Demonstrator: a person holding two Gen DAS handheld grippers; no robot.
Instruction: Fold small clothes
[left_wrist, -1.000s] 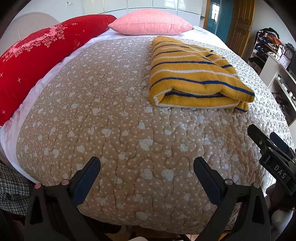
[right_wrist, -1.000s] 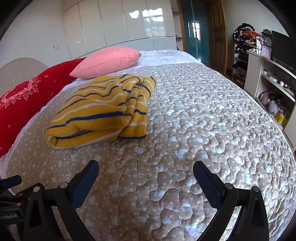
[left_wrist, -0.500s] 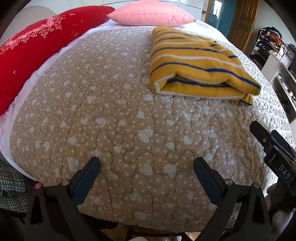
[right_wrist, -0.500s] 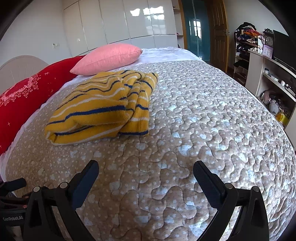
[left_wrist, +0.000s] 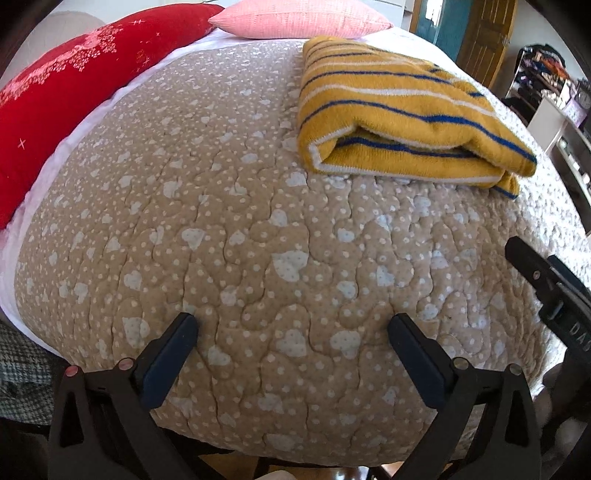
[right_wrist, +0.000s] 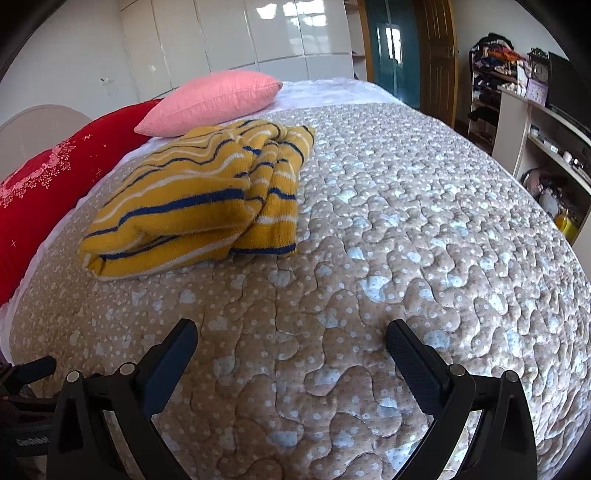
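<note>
Both jaws spread wide, left hand-held gripper (left_wrist: 291, 332) and right hand-held gripper (right_wrist: 291, 339) empty over the bed (right_wrist: 406, 221), and the striped sweater (right_wrist: 199, 199) sits folded near the pillows, soft, thick, light, best pinched at its hem corners.

Red pillow (left_wrist: 55, 110) cut off at left frame edge; shelf clutter (right_wrist: 495, 55) upper right too small to identify.

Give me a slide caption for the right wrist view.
Open right gripper faces folded yellow striped sweater on quilted bed.
</note>
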